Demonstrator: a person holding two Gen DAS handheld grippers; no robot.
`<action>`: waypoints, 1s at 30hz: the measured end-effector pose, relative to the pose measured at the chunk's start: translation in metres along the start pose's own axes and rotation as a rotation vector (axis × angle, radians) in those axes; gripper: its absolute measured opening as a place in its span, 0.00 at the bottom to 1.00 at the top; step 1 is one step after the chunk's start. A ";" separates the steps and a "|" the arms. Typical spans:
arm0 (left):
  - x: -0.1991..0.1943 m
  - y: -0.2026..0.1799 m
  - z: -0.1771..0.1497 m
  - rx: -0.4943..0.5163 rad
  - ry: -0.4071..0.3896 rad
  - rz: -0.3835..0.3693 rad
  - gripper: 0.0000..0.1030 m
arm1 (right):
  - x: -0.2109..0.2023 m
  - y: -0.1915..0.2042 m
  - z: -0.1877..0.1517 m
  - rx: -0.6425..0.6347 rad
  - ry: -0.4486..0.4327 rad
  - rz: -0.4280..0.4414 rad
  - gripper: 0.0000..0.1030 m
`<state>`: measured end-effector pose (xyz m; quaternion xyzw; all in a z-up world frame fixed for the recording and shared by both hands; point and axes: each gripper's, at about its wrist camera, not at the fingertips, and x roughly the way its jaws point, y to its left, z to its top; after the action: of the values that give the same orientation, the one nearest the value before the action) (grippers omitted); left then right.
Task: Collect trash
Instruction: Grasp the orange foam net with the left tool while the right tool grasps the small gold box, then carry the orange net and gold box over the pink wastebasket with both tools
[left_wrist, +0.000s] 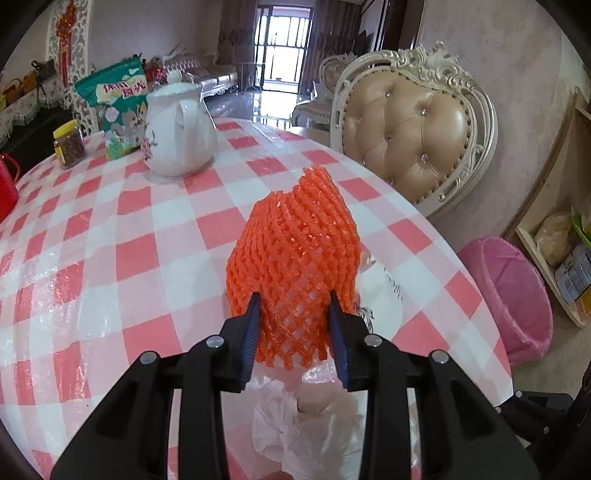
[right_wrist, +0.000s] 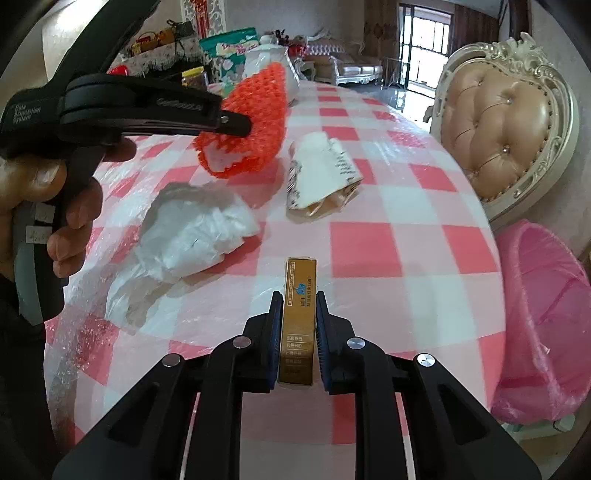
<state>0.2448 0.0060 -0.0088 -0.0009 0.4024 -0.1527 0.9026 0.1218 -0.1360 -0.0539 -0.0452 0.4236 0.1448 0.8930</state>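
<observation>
My left gripper (left_wrist: 294, 306) is shut on an orange foam net sleeve (left_wrist: 295, 251), which hangs lifted above the checked table (left_wrist: 110, 229); the same orange net (right_wrist: 247, 122) shows in the right wrist view, pinched by the left gripper (right_wrist: 243, 127) that a hand holds. My right gripper (right_wrist: 300, 306) is shut on a slim gold carton (right_wrist: 299, 325) resting on the tablecloth. A crumpled white plastic bag (right_wrist: 192, 236) lies left of the carton, and a white paper wrapper (right_wrist: 321, 177) lies beyond it. The crumpled bag (left_wrist: 306, 428) sits below the net.
A bin lined with a pink bag (right_wrist: 546, 317) stands on the floor at the table's right edge, also seen as the pink bin (left_wrist: 513, 295). A tufted chair (left_wrist: 406, 129) stands behind. A white jug (left_wrist: 177, 133), a snack bag (left_wrist: 118, 99), a jar (left_wrist: 68, 144) and a red cup (left_wrist: 7, 188) are at the far side.
</observation>
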 end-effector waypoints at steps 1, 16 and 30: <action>-0.002 0.000 0.002 -0.002 -0.008 0.005 0.32 | -0.002 -0.003 0.001 0.004 -0.007 -0.004 0.17; -0.025 -0.035 0.020 0.007 -0.082 0.045 0.32 | -0.032 -0.064 0.016 0.086 -0.084 -0.093 0.17; -0.037 -0.115 0.028 0.116 -0.137 0.005 0.33 | -0.065 -0.131 0.013 0.183 -0.134 -0.195 0.17</action>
<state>0.2103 -0.0968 0.0516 0.0421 0.3303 -0.1731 0.9269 0.1316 -0.2722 -0.0013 0.0052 0.3679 0.0208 0.9296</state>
